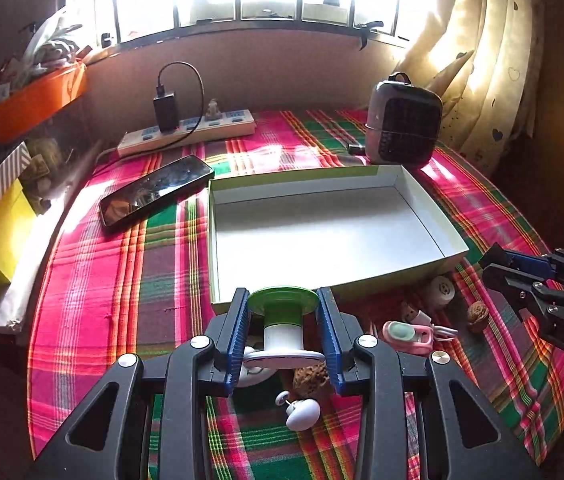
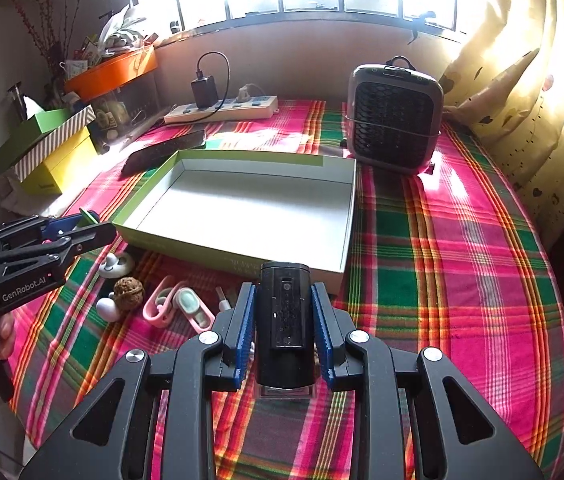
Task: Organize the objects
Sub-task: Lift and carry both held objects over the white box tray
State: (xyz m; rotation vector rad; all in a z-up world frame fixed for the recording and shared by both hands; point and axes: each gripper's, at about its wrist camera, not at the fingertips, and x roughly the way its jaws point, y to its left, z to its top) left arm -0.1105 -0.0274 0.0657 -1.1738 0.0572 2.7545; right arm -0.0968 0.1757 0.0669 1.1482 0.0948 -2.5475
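Nearest the lens, low in the left wrist view: left tongs (image 1: 282,294), pinching a green-and-white spool (image 1: 284,328) by the rim of its green disc, one blue pad on each side. Long axis of the spool along the fingers, green disc end pointing away toward the open box (image 1: 212,240), white flat end back toward the camera. Held above the plaid cloth (image 1: 102,280) of the worktop, just short of the near wall of the box.

Farther left and back, a dark phone (image 1: 156,190) lying flat and slanted beside the left wall of the box; behind it a white power strip (image 1: 186,132) with a black charger plugged in.

Under and just right of the spool, on the cloth: a walnut (image 1: 311,380), a white earbud-like piece (image 1: 302,414), then a pink clip (image 1: 406,336), a white round plug (image 1: 440,290) against the box front, and a second walnut (image 1: 477,314).

Behind the far right corner of the box, a small grey heater (image 1: 402,128), upright, grille facing the camera.

At the right: right tongs (image 2: 282,288), clamped on a black device (image 2: 284,320), pads on both long sides. Long axis of the device along the fingers, far end pointing at the near wall of the box, slotted face up. Held above the cloth, just in front of the box, near its right corner.
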